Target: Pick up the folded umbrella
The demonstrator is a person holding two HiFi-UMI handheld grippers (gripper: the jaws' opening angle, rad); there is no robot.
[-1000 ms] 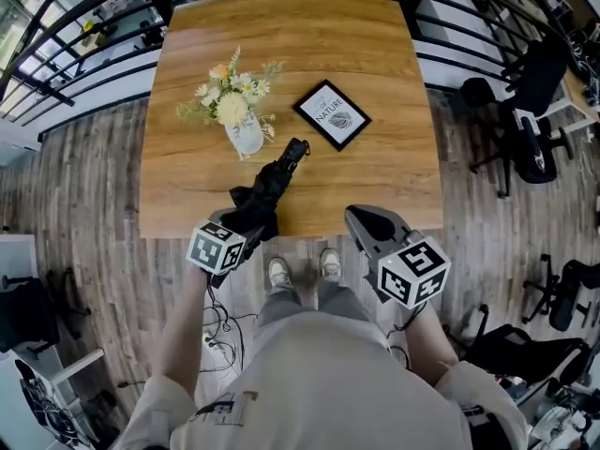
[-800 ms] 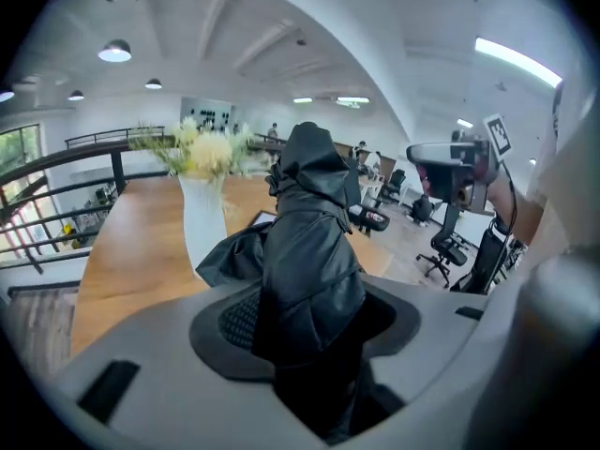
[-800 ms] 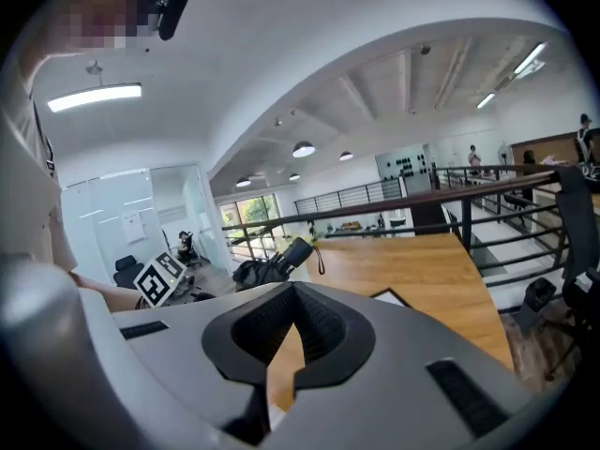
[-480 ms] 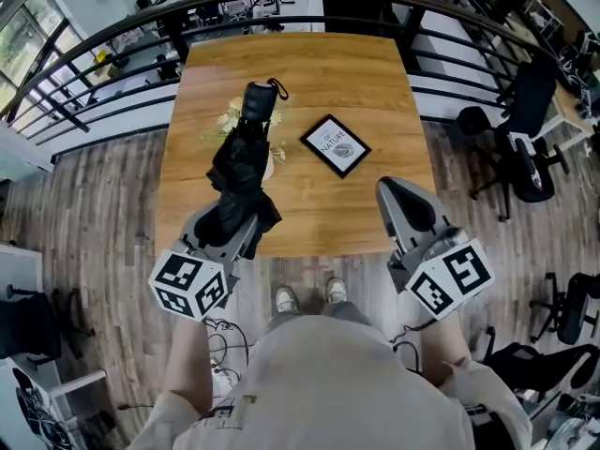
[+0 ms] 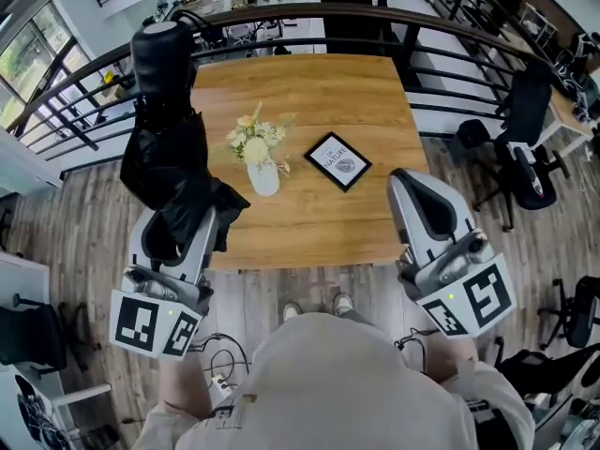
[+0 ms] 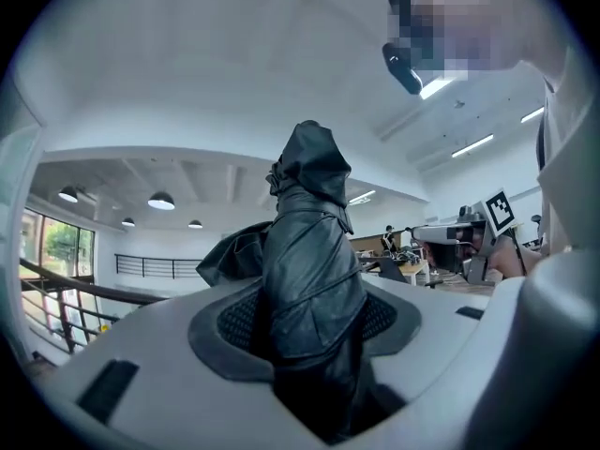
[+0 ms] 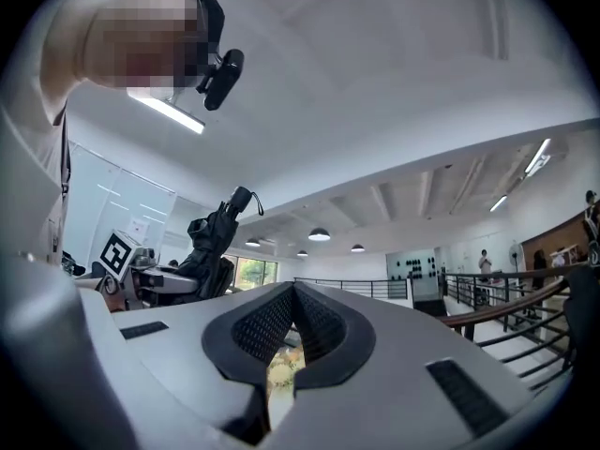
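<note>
The folded black umbrella [image 5: 167,148] is up in the air at the left of the head view, well above the wooden table [image 5: 309,82]. My left gripper [image 5: 184,225] is shut on its lower part, with loose fabric bunched over the jaws. In the left gripper view the umbrella [image 6: 309,232] stands straight up between the two pads [image 6: 239,322]. My right gripper [image 5: 422,195] hangs at the right, level with the left one, jaws together and holding nothing. The right gripper view shows its tips [image 7: 295,293] meeting, with the raised umbrella [image 7: 216,228] off to the left.
On the table stand a white vase of flowers [image 5: 261,162] and a small black-framed picture [image 5: 338,160]. A dark curved railing [image 5: 309,12] runs behind the table. An office chair [image 5: 525,129] stands at the right, and cables lie on the plank floor by the person's feet.
Both grippers have risen steeply. The umbrella has gone from the table's near edge to high above it, swinging upward in the left gripper's hold.
</note>
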